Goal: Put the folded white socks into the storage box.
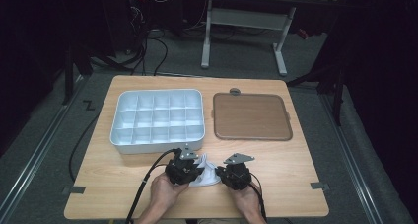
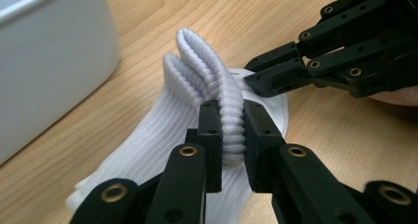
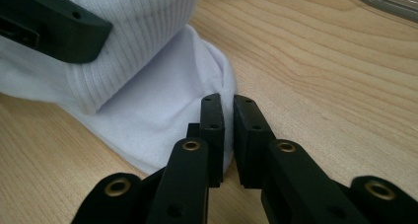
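The left claw (image 2: 231,130) was clamped on the ribbed cuff of the white sock (image 2: 197,100) lying on the table (image 1: 276,165) near the tray (image 1: 156,119), while the right claw (image 3: 229,130) pinched its edge.

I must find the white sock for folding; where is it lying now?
In the high view the white sock lies at the near edge of the table, between the left claw and right claw, below the white compartment tray.

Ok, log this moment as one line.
left gripper: shut on sock cuff | right gripper: shut at sock edge | sock: on table
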